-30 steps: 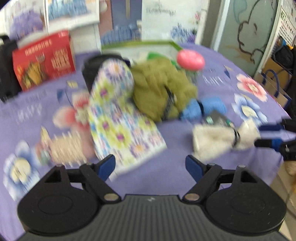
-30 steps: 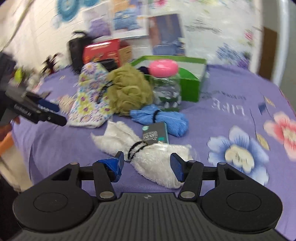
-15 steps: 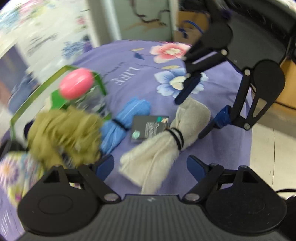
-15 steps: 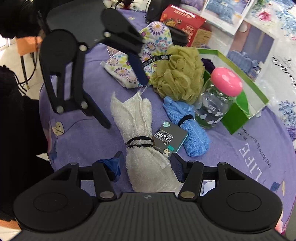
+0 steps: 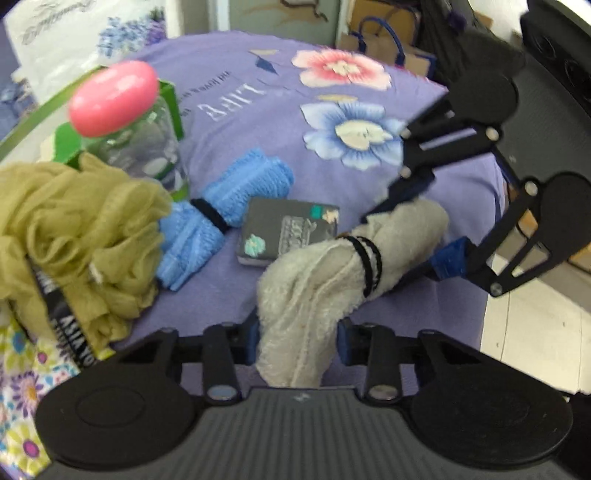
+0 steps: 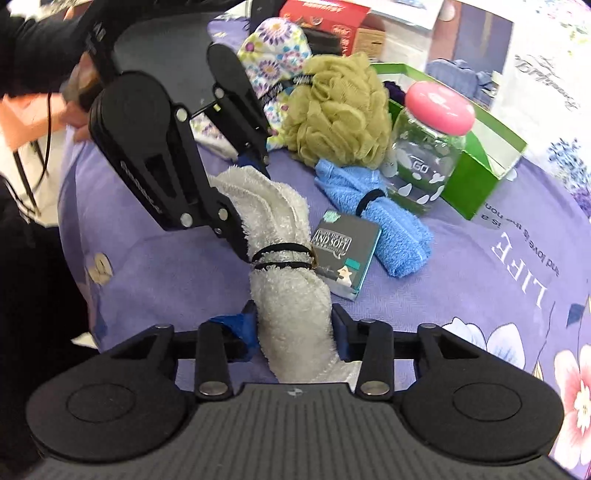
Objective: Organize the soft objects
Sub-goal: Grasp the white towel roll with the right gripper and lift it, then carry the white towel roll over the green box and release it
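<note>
A rolled white towel (image 5: 314,280) (image 6: 284,229) bound by two black bands lies on the purple flowered tablecloth (image 5: 258,122). My left gripper (image 5: 297,336) (image 6: 247,199) is shut on one end of it. My right gripper (image 6: 293,328) (image 5: 424,225) is shut on the other end, so the two face each other along the roll. Beside it lie a blue towel (image 5: 229,195) (image 6: 373,218) with a black band, an olive bath pouf (image 5: 74,229) (image 6: 332,114) and a floral cloth (image 6: 273,55).
A dark grey packet (image 5: 288,229) (image 6: 343,251) touches the white towel's side. Behind stand a clear jar with a pink lid (image 5: 122,110) (image 6: 428,147), an open green box (image 6: 480,166) and a red carton (image 6: 325,14). The table edge (image 5: 495,229) is close.
Both grippers have moved in over the white towel from opposite ends. Their jaws, wide open half a second ago, have closed onto it.
</note>
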### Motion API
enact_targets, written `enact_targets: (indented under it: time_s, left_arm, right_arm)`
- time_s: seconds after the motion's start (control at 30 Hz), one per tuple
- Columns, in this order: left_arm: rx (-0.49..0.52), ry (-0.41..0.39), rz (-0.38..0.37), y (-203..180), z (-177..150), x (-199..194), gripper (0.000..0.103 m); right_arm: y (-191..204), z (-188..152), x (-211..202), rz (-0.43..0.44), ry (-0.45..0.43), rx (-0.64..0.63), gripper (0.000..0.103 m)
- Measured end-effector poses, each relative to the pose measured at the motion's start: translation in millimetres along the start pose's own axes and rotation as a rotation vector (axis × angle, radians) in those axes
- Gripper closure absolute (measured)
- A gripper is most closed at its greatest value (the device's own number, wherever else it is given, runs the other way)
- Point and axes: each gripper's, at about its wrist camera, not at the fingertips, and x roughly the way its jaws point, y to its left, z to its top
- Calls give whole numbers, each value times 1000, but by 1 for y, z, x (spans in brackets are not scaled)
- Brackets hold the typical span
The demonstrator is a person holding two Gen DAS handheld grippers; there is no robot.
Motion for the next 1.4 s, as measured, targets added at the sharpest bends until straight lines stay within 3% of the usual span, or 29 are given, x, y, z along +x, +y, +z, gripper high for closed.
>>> enact_targets:
  time_s: [0.1, 0.23, 0.43, 0.53, 0.63, 0.67, 0.7, 0.73, 0.8, 0.93, 1.2, 1.4]
  left_arm:
    - [-20, -65, 3, -4, 4, -23, 72]
    - [-32, -211, 36, 3, 33, -67, 72]
    - [-21, -363, 217, 46, 97, -113, 72]
    - [-44, -361, 288, 84, 125, -115, 72]
    - [-84, -311, 350, 126, 142, -100, 69]
    - [-92, -288, 371, 139, 144, -93, 57]
    - [-105, -265, 401, 152, 146, -87, 36]
    - [-125, -246, 436, 166, 147, -80, 33]
    - [-178, -198, 468, 191, 145, -73, 33]
    - [-303, -177, 452, 224, 137, -73, 33]
    - [-321, -224, 471, 214, 123, -113, 32]
    - [-309, -281, 496, 186, 98, -153, 30]
  right_arm:
    - [0, 10, -16, -66, -34, -3, 79]
    - [-15, 37, -44, -194, -113, -37, 79]
    - [-80, 112, -45, -336, -204, -130, 78]
    - [-114, 149, -22, -336, -194, -161, 77]
    - [-143, 179, 10, -300, -163, -163, 75]
    - [-151, 185, 21, -285, -150, -154, 75]
    - [-157, 190, 31, -277, -143, -144, 74]
    - [-164, 195, 44, -266, -130, -127, 73]
    - [-174, 201, 58, -274, -117, -77, 73]
    - [-179, 201, 64, -277, -145, -25, 72]
    - [-174, 213, 44, -283, -200, 9, 71]
    - [-135, 197, 1, -297, -275, 34, 70]
